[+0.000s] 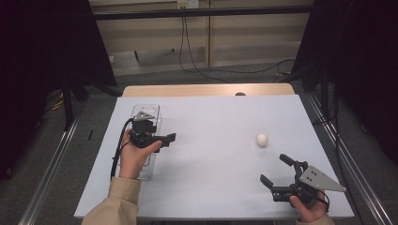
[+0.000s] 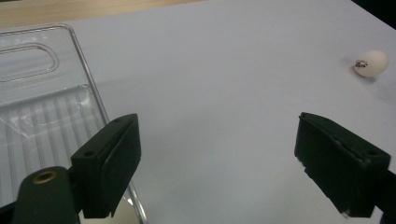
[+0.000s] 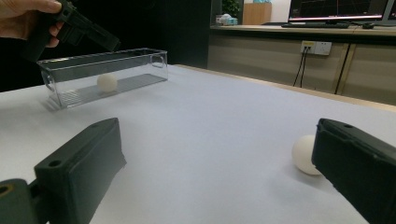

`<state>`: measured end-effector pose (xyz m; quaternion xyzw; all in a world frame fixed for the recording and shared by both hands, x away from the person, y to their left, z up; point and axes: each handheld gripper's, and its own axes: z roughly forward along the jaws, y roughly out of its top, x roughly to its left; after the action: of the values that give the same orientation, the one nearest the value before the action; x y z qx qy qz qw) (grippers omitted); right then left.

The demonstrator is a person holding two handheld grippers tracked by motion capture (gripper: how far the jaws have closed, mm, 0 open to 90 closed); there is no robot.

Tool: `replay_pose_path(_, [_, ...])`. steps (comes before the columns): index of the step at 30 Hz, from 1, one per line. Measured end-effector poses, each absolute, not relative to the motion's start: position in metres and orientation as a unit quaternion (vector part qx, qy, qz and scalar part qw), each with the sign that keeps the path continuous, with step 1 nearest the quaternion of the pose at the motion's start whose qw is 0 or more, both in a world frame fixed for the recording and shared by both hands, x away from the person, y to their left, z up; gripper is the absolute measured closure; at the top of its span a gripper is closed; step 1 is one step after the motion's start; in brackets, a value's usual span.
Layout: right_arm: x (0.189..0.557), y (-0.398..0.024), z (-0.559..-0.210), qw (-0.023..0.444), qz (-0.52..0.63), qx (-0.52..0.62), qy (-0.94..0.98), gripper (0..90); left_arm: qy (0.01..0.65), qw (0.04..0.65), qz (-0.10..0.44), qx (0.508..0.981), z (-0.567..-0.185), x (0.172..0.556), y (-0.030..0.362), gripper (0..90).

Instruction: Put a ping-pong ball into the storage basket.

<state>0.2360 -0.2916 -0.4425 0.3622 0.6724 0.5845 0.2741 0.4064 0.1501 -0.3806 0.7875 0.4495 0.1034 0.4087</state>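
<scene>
The ball (image 1: 262,139) lies loose on the right of the table (image 1: 211,140), just beyond the right gripper (image 1: 277,169), whose jaws stand apart and empty, one jaw beside the ball in the right gripper view. A push from that jaw could roll it (it is round and light) away toward the far right edge. Farther left, the left gripper (image 1: 165,139) hangs over the clear bin (image 1: 157,112), jaws apart and empty; a second ball (image 3: 107,82) rests inside. A knock could shift the bin.
</scene>
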Motion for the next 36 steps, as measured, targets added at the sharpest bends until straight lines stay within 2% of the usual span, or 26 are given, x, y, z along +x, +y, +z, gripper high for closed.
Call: replay_pose_path(36, [0.237,-0.291,-0.442,0.272,0.586,0.361,0.672,1.5,0.421,0.426,0.086,0.796,-0.39,0.403,0.105,11.1])
